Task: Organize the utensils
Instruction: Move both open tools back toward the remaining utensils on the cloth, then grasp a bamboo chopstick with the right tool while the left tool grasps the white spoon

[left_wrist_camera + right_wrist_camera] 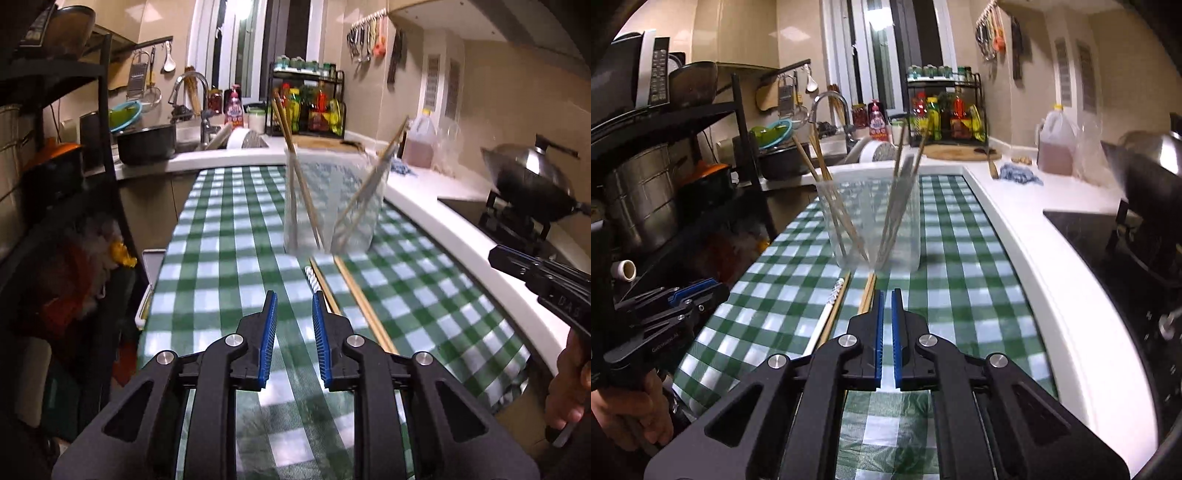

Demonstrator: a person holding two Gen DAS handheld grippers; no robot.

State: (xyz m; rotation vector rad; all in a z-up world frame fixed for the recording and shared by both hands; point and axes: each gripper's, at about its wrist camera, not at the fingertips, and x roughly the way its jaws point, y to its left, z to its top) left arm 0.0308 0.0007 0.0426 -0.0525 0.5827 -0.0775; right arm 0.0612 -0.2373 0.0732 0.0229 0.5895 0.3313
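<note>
A clear plastic cup (332, 206) (871, 225) stands on the green checked tablecloth (229, 258) with several wooden chopsticks leaning in it. In front of the cup, loose chopsticks (364, 306) (867, 295) and a white stick with a spiral tip (311, 277) (829, 310) lie flat on the cloth. My left gripper (294, 295) hovers just left of them, open, with nothing between its blue pads. My right gripper (888, 291) is just right of the loose chopsticks, shut and empty. Each gripper also shows at the edge of the other's view, held by a hand.
A white counter edge (443, 221) borders the cloth on the right, with a lidded wok (532, 181) on a stove and an oil jug (421, 142) beyond. A black shelf rack (74, 147) with pots stands left. A sink with a faucet (192, 92) and a bottle rack (310, 107) sit behind.
</note>
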